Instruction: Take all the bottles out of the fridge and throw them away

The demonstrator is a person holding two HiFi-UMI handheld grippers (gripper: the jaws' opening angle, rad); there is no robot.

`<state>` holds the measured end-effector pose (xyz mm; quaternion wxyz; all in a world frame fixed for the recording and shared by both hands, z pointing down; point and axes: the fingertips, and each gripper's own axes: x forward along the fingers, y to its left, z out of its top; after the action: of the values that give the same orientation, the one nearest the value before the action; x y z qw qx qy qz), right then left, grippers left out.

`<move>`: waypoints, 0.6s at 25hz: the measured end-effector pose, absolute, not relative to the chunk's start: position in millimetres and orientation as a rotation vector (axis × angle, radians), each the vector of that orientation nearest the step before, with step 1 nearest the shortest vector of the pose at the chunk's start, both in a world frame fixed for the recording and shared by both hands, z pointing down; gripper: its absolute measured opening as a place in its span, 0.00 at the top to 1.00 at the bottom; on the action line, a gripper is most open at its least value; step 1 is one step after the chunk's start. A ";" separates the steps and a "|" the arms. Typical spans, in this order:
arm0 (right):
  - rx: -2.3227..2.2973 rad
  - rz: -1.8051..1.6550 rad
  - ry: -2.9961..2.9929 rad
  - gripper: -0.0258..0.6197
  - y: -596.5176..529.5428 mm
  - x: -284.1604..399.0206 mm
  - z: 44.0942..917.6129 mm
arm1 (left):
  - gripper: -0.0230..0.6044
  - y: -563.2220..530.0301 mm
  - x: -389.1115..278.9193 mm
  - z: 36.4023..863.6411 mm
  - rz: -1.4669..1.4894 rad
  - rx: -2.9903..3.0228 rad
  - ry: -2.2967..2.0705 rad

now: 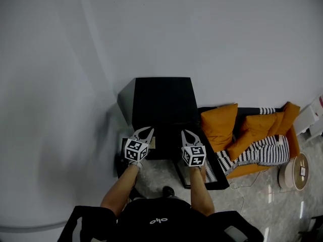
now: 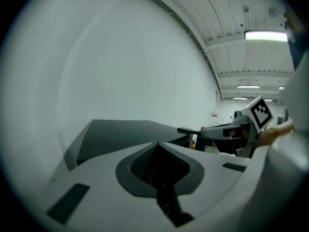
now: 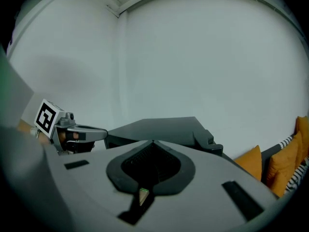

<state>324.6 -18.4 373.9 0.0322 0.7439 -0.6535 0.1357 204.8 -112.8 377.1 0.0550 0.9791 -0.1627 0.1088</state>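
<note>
Where fridge (image 1: 164,100) backs white wall (image 1: 151,29), sofa (image 1: 292,142) sits beside.

Interior of the fridge (image 1: 164,102) is hidden under its black top in the head view; neither gripper view looks inside. A white item (image 1: 316,116) is cut off at the right edge and cannot be identified. The person's torso (image 1: 159,221) is cropped at the bottom.

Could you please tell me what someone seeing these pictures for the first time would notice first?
A black fridge stands against the bare white wall in the middle of the head view. Just in front of it, the left gripper and right gripper are held side by side, jaws shut and empty. To the right, bright orange cushions lie on a sofa with a black-and-white striped blanket.
</note>
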 end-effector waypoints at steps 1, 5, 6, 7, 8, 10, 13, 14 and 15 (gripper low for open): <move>2.286 0.421 -2.015 0.95 -18.5 324.3 374.2 | 0.95 -112.7 203.9 377.4 0.334 2.971 -0.498; 2.274 0.424 -2.025 0.95 -19.8 322.0 375.9 | 0.95 -113.4 198.0 380.0 0.344 2.966 -0.520; 2.272 0.425 -2.028 0.95 -20.4 321.6 376.1 | 0.95 -113.6 196.6 380.3 0.345 2.964 -0.525; 2.268 0.426 -2.032 0.95 -20.8 321.0 376.3 | 0.95 -113.6 195.3 380.5 0.345 2.963 -0.531; 2.263 0.426 -2.035 0.95 -21.2 320.2 376.6 | 0.95 -113.4 194.1 380.8 0.345 2.961 -0.536; 2.252 0.427 -2.042 0.95 -22.0 318.2 377.3 | 0.95 -113.1 191.4 381.9 0.346 2.958 -0.545; 2.238 0.431 -2.054 0.95 -23.0 315.1 379.4 | 0.95 -112.5 186.8 385.3 0.355 2.951 -0.559; 2.233 0.433 -2.056 0.95 -22.3 314.2 380.5 | 0.95 -111.2 185.2 386.6 0.357 2.948 -0.564; 2.228 0.436 -2.059 0.95 -21.3 313.4 381.6 | 0.95 -109.6 183.5 387.9 0.358 2.945 -0.569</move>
<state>313.4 -21.3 381.6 0.0386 0.7264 -0.6714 0.1421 183.5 -109.6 387.9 0.0603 0.9732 -0.1880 0.1182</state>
